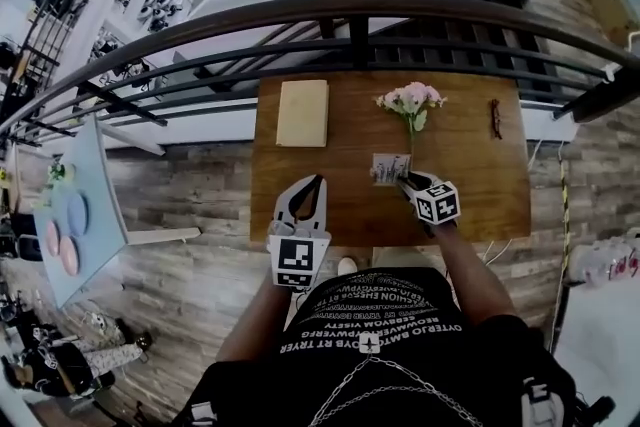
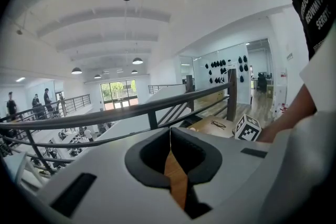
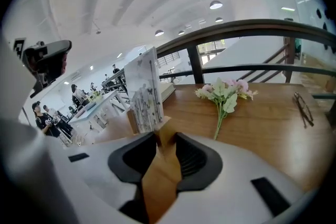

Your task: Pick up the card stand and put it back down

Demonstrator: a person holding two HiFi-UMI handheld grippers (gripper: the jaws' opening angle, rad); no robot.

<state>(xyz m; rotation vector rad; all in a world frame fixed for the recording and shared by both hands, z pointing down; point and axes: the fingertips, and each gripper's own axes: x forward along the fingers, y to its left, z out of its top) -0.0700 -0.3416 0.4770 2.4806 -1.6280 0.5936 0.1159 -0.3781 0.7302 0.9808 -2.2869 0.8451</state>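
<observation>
Right gripper (image 3: 160, 132) jaws clamp card stand (image 3: 143, 86) (base unclear in head view); left gripper (image 2: 169, 134) jaws together

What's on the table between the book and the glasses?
The flowers, touching neither. The head view shows the book, flowers and glasses in a row along the table's far side.

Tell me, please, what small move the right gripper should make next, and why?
Probably lower straight down, gently: the right gripper is shut on the upright white-and-wood card stand, which seems raised off the brown wooden table, with bare wood beneath it, short of the pink artificial flowers.
</observation>
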